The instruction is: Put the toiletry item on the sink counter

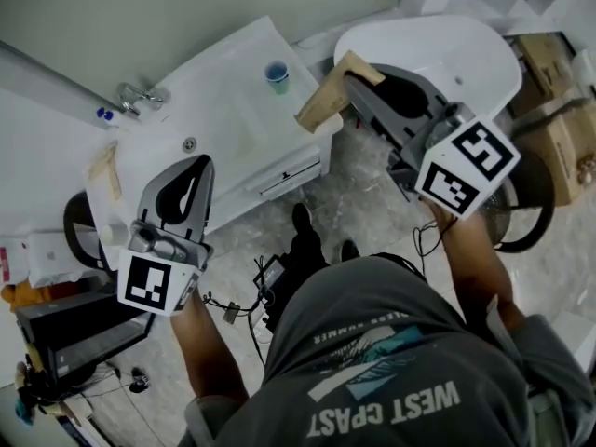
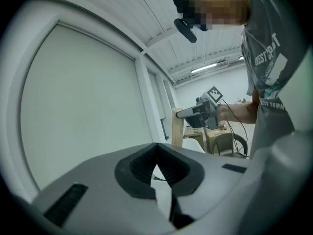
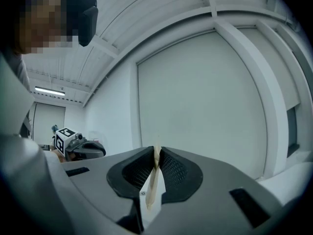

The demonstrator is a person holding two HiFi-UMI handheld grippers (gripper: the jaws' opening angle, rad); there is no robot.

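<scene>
The toiletry item (image 1: 326,101) is a flat beige packet, held in the air just past the right end of the white sink counter (image 1: 233,110). My right gripper (image 1: 346,77) is shut on it. In the right gripper view the packet (image 3: 154,177) shows edge-on, pinched between the dark pads, with the right gripper (image 3: 156,153) pointing at a bare wall. My left gripper (image 1: 200,166) hovers over the counter's front left part, shut with nothing in it. In the left gripper view its tips (image 2: 156,148) meet, and the packet (image 2: 177,126) shows beyond them.
On the counter are a chrome faucet (image 1: 140,94), a drain (image 1: 189,143), a blue cup (image 1: 277,74) at the back and another beige piece (image 1: 102,170) at the left end. A white tub (image 1: 466,45) and cardboard boxes (image 1: 559,147) stand to the right. Cables (image 1: 251,296) lie on the floor.
</scene>
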